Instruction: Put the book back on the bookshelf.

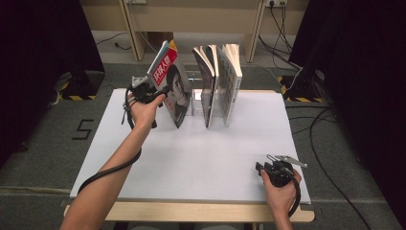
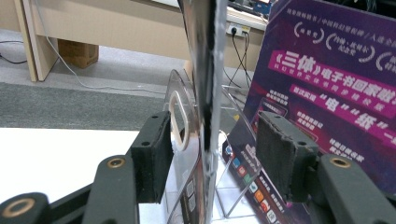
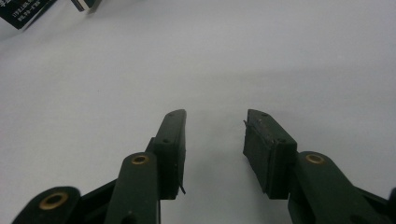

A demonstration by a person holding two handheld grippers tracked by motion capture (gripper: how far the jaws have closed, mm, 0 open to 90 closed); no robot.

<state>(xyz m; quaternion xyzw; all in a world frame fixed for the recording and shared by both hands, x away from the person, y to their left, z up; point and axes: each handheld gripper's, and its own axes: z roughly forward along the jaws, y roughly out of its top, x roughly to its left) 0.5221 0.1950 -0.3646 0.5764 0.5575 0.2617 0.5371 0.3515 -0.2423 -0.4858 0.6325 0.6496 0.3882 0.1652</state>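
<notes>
A magazine (image 1: 171, 88) with a face on its cover stands tilted at the back of the white table (image 1: 191, 158). My left gripper (image 1: 160, 95) is at the magazine's left edge. In the left gripper view the magazine's thin edge (image 2: 206, 93) runs up between the two pads (image 2: 152, 158) of the left gripper (image 2: 215, 140), with a gap on each side, so the gripper is open. To the magazine's right stand two books (image 1: 222, 84), fanned slightly, by a clear acrylic stand (image 2: 180, 116). My right gripper (image 1: 262, 168) rests low near the front right, open, with bare table between the jaws of the right gripper (image 3: 215, 135).
A purple book cover (image 2: 327, 84) with white print stands close to the right of the left jaws. Beyond the table are wooden desk legs (image 1: 131, 33) and cables (image 1: 282, 28) on grey floor. A wooden ledge (image 1: 191, 212) runs along the table's front.
</notes>
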